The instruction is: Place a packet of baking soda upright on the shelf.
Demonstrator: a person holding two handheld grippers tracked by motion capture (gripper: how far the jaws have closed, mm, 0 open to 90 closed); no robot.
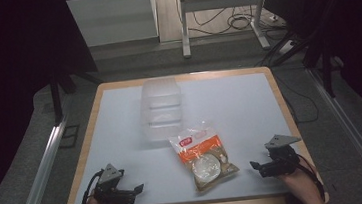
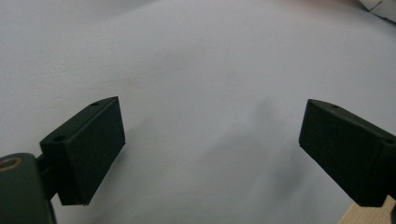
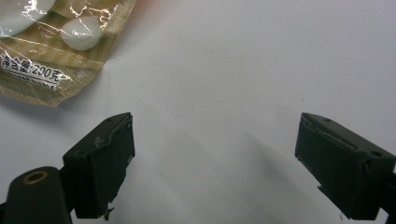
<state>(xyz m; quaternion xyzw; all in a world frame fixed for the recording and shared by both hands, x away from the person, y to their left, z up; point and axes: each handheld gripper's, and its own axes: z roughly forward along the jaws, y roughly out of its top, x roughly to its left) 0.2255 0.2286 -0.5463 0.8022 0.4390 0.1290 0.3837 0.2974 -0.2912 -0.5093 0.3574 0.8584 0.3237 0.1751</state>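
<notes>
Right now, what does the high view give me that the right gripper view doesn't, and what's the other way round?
The high view alone takes in the clear plastic container at the far middle of the table, the left gripper near the front edge, and the whole snack bag. The right gripper view alone gives the printed label at the bag's corner and the wide gap between its black jaws, with bare table between them. Both share the right gripper, open, and the snack bag lying flat, apart from the jaws.

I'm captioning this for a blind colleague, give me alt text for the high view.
A sealed snack bag lies on a white table, just in front of a clear plastic container. Near the front edge, the left gripper and right gripper rest open on either side of the bag, pointing inward.
</notes>
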